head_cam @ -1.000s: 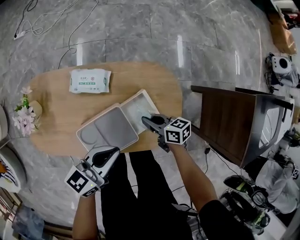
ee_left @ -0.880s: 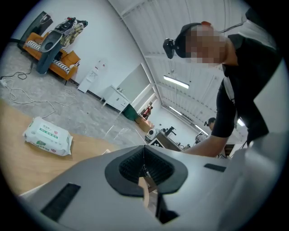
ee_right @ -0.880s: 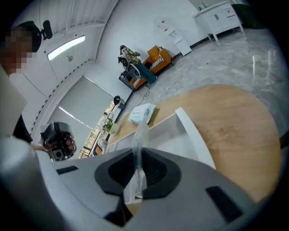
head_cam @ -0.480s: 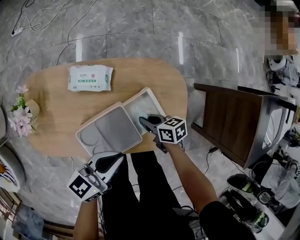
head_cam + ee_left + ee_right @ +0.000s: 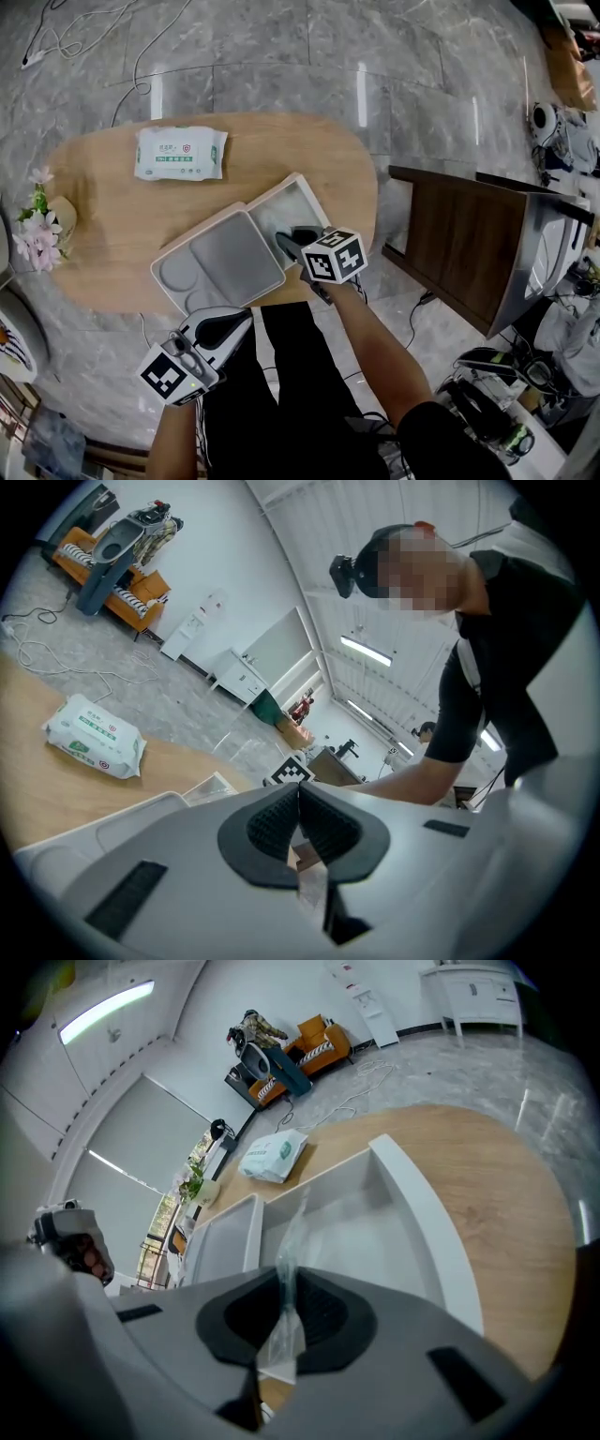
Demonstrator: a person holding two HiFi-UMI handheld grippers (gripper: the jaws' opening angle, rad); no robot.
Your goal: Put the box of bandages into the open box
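1. The right tongs (image 5: pixel 285 1283) are narrow. They pinch a thin clear plastic thing by its edge, which I take to be the box of bandages (image 5: pixel 289 1237). It hangs directly over the white right half of the open box (image 5: pixel 412 1213).
2. The left tongs (image 5: pixel 298 799) are pressed together with nothing between them. They sit well off the near side of the open box, past the edge of the bench (image 5: pixel 112 216).
3. To do this step well, I judge the packet should go down inside the open box's walls until it rests on the floor, with the pinch released only then. An edge grip lets it swing, so slow and level is safest.
4. Only the right gripper view shows the pinch. In the head view the marker cube (image 5: pixel 333 255) covers it.
5. Only the head view shows the whole layout. The grey half (image 5: pixel 220 258) lies on the open box's left, a pack of wipes (image 5: pixel 180 154) beyond its far left corner, and flowers (image 5: pixel 37 230) well to its left.
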